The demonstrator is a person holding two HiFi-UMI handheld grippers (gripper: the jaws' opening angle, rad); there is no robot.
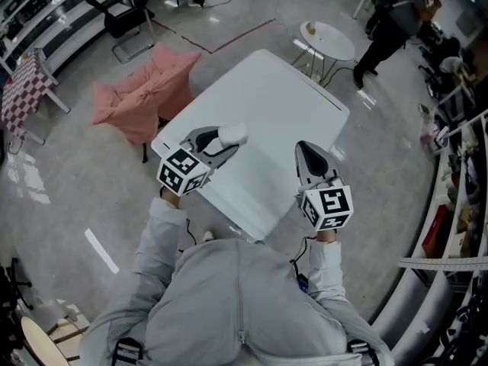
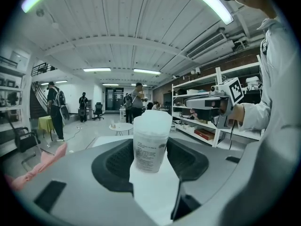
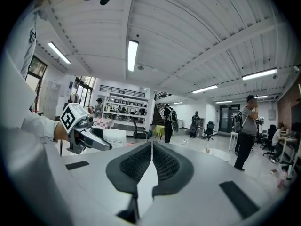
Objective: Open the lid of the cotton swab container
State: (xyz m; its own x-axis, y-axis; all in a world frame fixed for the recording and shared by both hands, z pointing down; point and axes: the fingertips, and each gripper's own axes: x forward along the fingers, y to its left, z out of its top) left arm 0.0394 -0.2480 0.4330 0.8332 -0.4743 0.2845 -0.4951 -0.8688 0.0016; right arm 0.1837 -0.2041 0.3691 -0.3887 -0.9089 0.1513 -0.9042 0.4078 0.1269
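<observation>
Right now the L tool, i.e. the left gripper (image 2: 150,173), has its jaws spread wide w/ the cotton swab container (image 2: 150,142) upright between them. Both dark ribbed pads touch its sides, at 9 and 3 o'clock of the tub, so it's gripped. The white lid (image 2: 153,118) is on top, closed. From the head view the container sits over the white table (image 1: 282,105) near its 9 o'clock edge. Can't tell if the base rests on the top or hangs just above it. The right gripper (image 3: 151,147) has its jaws pressed fully together, pads meeting along one thin seam, nothing between them and touching nothing. In the head view it's at approx 3 o'clock from the left one, well apart, over the table's 5 o'clock corner, w/ its tips pointing toward 12.
</observation>
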